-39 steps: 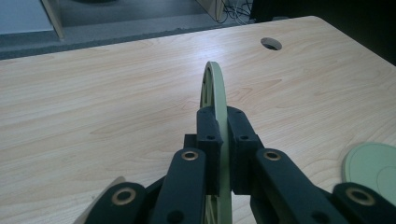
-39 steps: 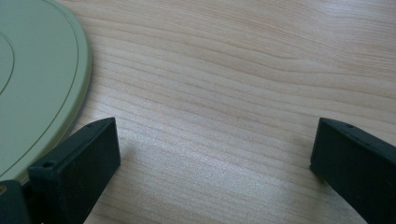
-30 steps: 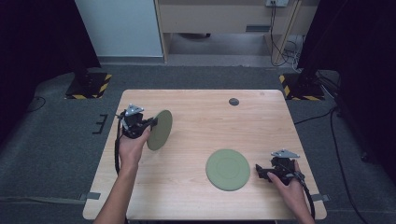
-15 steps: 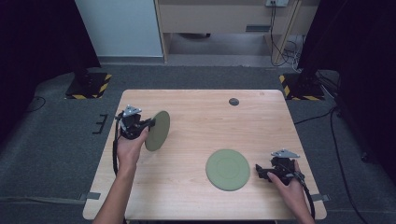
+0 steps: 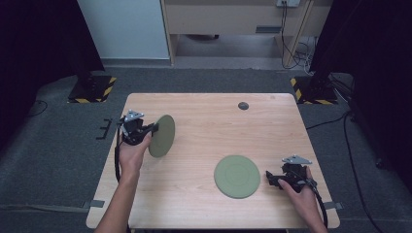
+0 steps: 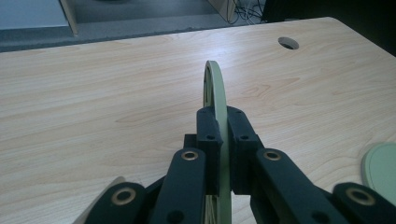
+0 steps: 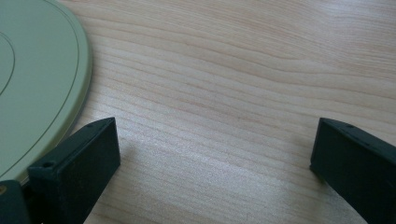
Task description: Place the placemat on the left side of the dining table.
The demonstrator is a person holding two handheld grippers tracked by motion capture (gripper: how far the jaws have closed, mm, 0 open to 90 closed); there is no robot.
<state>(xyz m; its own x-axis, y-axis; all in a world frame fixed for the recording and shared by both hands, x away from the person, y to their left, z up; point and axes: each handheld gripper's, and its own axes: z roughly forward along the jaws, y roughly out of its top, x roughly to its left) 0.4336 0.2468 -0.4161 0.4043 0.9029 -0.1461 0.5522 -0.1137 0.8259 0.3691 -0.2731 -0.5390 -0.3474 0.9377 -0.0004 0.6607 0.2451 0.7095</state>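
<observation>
Two pale green round plates are in view. One plate (image 5: 163,136) is held up on edge above the left part of the table, and my left gripper (image 5: 151,129) is shut on its rim. From the left gripper view, that plate (image 6: 215,88) stands edge-on between the black pads (image 6: 208,140). The other plate (image 5: 237,175) lies flat on the table at the right front. My right gripper (image 5: 270,179) rests just right of it, jaws wide open on bare wood. The flat plate (image 7: 37,79) shows beside the left fingertip (image 7: 77,161) in the right gripper view.
The wooden table (image 5: 204,121) has a round cable hole (image 5: 243,105) near its far edge. A pale cabinet (image 5: 126,29) and a wooden desk (image 5: 233,19) stand beyond it, with dark stand bases (image 5: 92,87) on the grey floor either side.
The left hand has drifted slightly toward the far edge with the upright plate still in its grip. The right hand and the flat plate have not moved.
</observation>
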